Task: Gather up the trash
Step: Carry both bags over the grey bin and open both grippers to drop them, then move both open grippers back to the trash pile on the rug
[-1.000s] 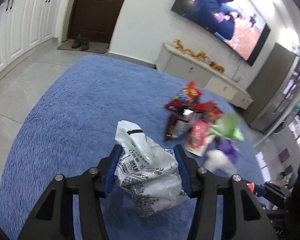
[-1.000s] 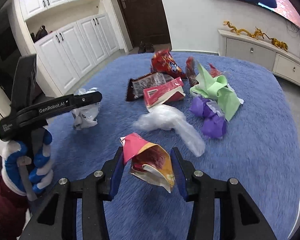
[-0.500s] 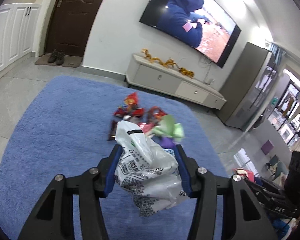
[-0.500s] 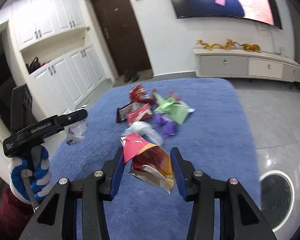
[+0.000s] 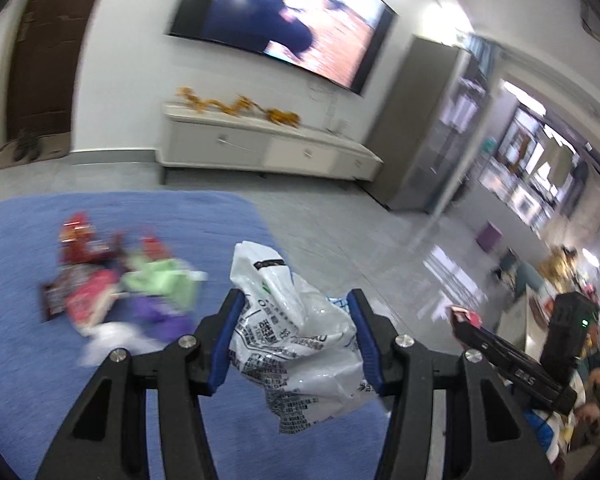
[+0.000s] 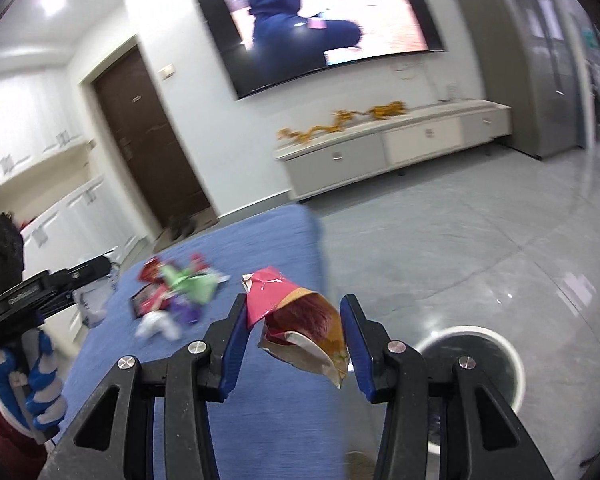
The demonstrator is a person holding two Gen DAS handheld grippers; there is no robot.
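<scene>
My left gripper (image 5: 296,336) is shut on a crumpled white printed plastic bag (image 5: 296,344), held in the air above the blue rug (image 5: 28,360). My right gripper (image 6: 294,332) is shut on a crumpled pink and orange snack wrapper (image 6: 300,320), also held up. A pile of loose trash (image 5: 116,292) lies on the rug to the left: red, pink, green, purple and white wrappers. It also shows in the right wrist view (image 6: 172,296). A round white-rimmed bin (image 6: 476,356) stands on the floor low at the right. The right gripper also shows in the left wrist view (image 5: 460,314), the left gripper in the right wrist view (image 6: 108,268).
A low white TV cabinet (image 5: 260,148) stands against the wall under a big TV (image 5: 284,20). A dark door (image 6: 148,136) and white cupboards (image 6: 56,192) are at the left. Grey tiled floor (image 6: 480,248) lies right of the rug.
Both grippers have risen and swung right with their trash still held. The pile has slid left and farther off. The bin has come closer in the right wrist view.
</scene>
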